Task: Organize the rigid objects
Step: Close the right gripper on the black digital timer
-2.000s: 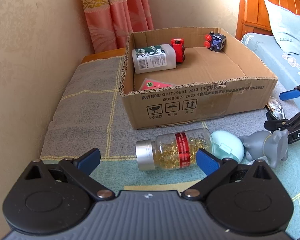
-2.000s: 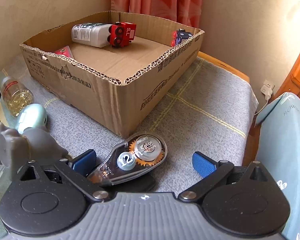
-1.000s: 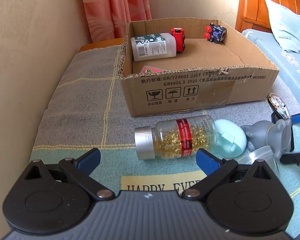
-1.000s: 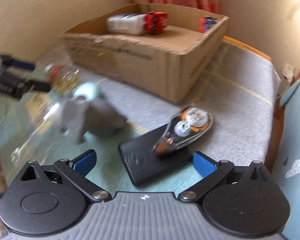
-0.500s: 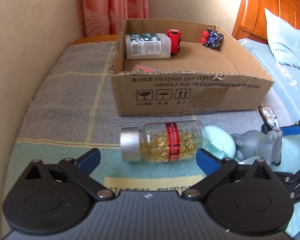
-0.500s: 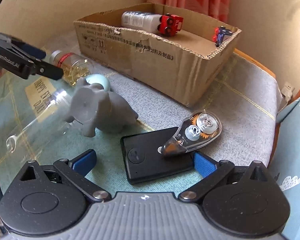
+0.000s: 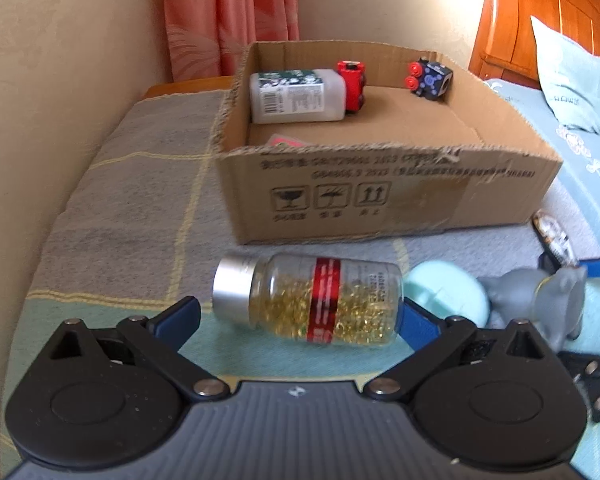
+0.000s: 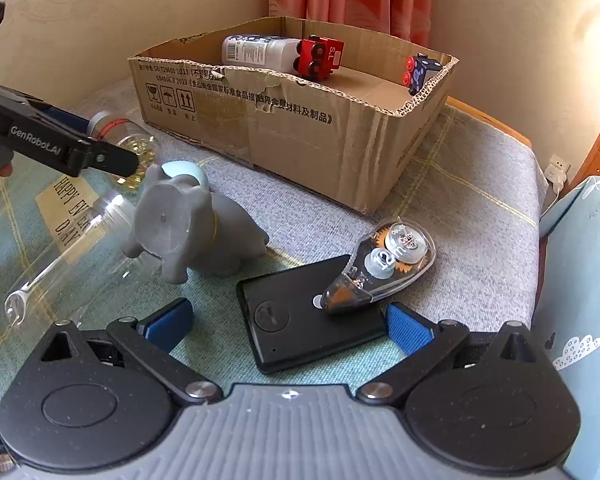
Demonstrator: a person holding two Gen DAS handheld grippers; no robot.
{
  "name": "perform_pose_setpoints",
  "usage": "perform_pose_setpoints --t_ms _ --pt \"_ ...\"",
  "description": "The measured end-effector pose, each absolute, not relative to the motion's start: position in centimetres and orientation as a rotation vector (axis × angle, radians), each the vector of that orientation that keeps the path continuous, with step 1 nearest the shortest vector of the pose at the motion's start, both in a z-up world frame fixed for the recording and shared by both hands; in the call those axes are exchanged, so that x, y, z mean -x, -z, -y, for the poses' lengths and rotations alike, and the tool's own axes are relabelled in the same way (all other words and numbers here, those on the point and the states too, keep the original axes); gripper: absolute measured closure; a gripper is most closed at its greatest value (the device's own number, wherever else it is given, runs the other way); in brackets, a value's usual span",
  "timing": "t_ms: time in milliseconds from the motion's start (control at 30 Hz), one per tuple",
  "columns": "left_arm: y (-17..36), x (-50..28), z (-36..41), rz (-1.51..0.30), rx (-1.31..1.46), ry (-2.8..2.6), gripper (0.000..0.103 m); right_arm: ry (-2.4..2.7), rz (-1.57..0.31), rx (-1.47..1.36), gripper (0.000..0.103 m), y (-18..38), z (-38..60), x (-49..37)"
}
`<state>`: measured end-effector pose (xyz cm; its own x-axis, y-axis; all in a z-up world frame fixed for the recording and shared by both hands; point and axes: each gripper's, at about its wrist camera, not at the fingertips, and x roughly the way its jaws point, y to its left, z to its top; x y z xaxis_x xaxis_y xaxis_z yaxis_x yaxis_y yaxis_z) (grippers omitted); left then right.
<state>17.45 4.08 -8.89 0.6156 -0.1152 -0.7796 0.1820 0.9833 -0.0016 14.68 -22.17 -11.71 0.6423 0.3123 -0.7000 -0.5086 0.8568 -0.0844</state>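
With its jaws spread wide, the left gripper (image 7: 298, 314) should straddle the clear glass capsule bottle with a silver cap and red band (image 7: 308, 300), lying near the blanket's front edge before the brown cardboard box (image 7: 380, 196), and close squarely across its body so it cannot roll.

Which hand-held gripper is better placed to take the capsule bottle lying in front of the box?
Left. The left hand-held gripper is open with the capsule bottle lying between its fingers. The right hand-held gripper faces the black case and correction tape, with the grey elephant between it and the bottle.
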Motion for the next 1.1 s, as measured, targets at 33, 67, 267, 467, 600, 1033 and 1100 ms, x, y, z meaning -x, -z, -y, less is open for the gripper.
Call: perform_pose_setpoints --t_ms 33,67,267,467,600,1033,1100 --pt "9.1 -17.4 -4.4 -0.896 -0.089 0.171 0.001 -0.478 -0.737 0.288 0.0 11.7 22.2 -14.6" --pt "9.3 -17.4 -4.6 -0.902 -0.092 0.173 0.001 -0.483 -0.737 0.292 0.0 11.7 22.3 -14.6" --pt "9.7 -17.8 -5.2 -0.91 -0.058 0.176 0.001 -0.529 -0.773 0.333 0.0 11.5 21.4 -13.8" --pt "9.9 -17.8 -5.1 -0.911 -0.068 0.179 0.001 -0.512 -0.761 0.315 0.0 11.5 21.7 -14.5" --pt "10.0 -17.8 -5.1 -0.912 -0.067 0.184 0.001 -0.529 -0.742 0.322 0.0 11.5 21.7 -14.8" --pt "9.7 -17.6 -5.2 -0.903 -0.066 0.191 0.001 -0.465 -0.753 0.303 0.029 10.8 21.6 -12.2" --pt "9.7 -17.5 -5.3 -0.901 -0.064 0.196 0.001 -0.442 -0.77 0.297 0.029 10.8 21.8 -11.5"
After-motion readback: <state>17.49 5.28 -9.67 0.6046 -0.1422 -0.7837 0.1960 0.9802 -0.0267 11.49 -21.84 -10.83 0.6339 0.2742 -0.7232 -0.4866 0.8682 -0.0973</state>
